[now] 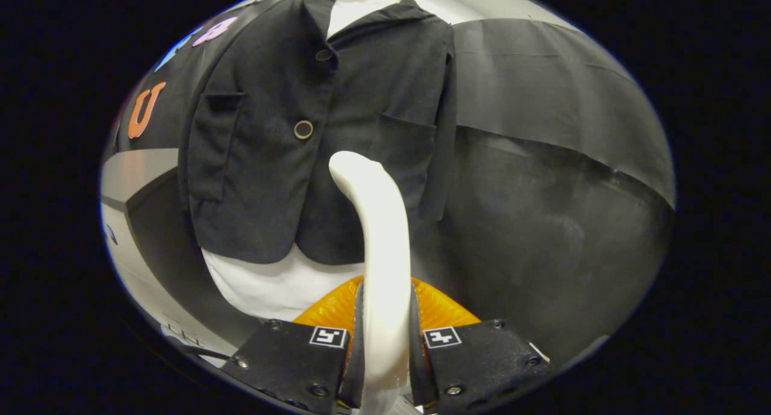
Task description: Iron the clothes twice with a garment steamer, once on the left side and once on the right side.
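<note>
**Steamer in hand, head near the jacket's lower front; passes not yet confirmed**

Item 1, gripper [385, 336]: fingers closed on the handle of the garment steamer [376, 234], one pressing each side of it. The grip looks firm and centred.

Item 2, garment steamer: pale, curved body rising from between the fingers, its head tipped forward toward the clothing. An orange ribbed part [440, 306] shows just behind the handle, low down. No steam can be made out.

Item 3, dark jacket [271, 162]: hangs upright just beyond the steamer, buttoned over a white shirt [271, 285] whose hem shows below it. The steamer head sits in front of the jacket's lower panel, beside the button line [303, 129]; whether it touches the cloth cannot be told.

Item 4, progress: pick-up is done. The fabric gives no sign of which side, if either, has been steamed. Judged from the head's low, near-centre position, a pass is either starting or ending; both the left and right strokes should be counted as outstanding.
</note>
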A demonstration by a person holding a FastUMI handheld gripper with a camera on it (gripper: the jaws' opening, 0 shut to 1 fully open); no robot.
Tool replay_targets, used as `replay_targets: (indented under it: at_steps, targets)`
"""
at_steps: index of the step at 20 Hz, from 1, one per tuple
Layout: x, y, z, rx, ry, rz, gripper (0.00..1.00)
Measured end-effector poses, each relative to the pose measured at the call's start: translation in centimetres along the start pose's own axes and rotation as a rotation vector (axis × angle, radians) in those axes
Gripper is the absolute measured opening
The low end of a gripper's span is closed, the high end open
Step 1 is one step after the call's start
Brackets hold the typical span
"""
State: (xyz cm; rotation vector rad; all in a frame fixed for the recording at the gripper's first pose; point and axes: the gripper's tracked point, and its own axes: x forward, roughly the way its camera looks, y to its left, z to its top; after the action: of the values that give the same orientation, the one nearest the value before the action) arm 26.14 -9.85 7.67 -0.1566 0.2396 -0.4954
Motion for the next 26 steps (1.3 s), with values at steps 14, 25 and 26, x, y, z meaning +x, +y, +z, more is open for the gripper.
replay_targets:
  at_steps: [14,25,26]
  targets:
    - [0.7,0.3,-1.5,-0.093,0.085,0.074,0.33]
    - [-0.4,0.5,-0.8,-0.04,0.053,0.12,0.33]
    - [-0.6,0.4,-0.4,-0.031,0.034,0.109,0.33]
